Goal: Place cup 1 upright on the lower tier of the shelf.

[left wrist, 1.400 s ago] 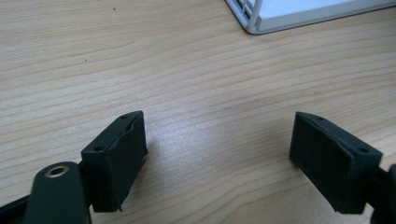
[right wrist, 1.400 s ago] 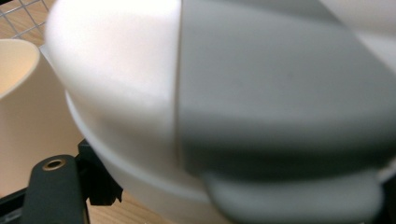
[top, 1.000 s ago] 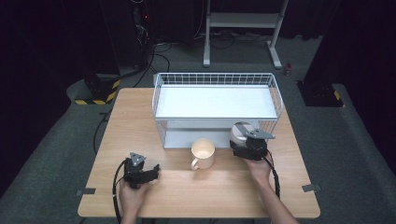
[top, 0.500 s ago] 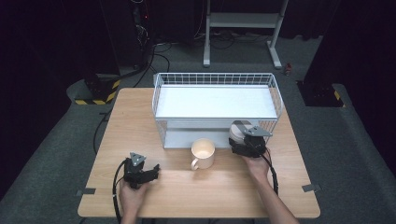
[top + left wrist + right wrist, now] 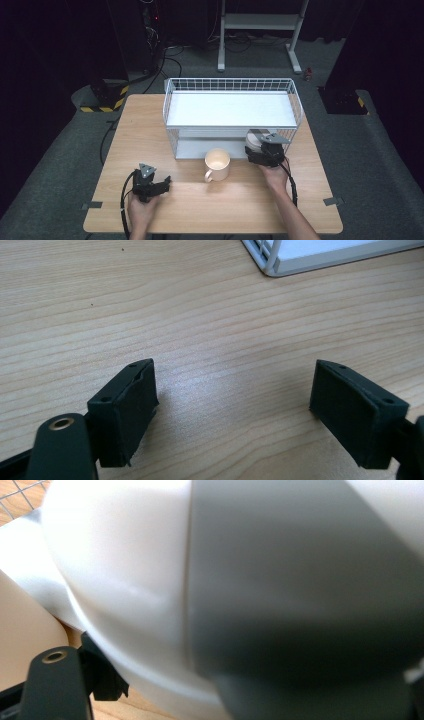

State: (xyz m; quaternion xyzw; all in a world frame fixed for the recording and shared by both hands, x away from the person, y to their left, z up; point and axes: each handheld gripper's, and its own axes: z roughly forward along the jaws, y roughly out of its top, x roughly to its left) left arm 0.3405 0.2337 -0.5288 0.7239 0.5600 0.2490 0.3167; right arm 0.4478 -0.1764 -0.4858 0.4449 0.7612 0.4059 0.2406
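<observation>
My right gripper reaches toward the front right corner of the white wire rack. It is shut on a round white and grey vessel. In the right gripper view this vessel sits very close and blurred, and one black pad lies against its lower rim. A cream mug stands on the table just left of that gripper, handle toward the person. My left gripper rests low at the front left, its jaws open over bare wood.
The rack has two tiers with white shelves and takes up the table's far half; its corner shows in the left gripper view. The wooden table has bare room along the front. Cables trail from both grippers toward the person.
The right gripper with its vessel has edged slightly to the left. The left gripper has not moved.
</observation>
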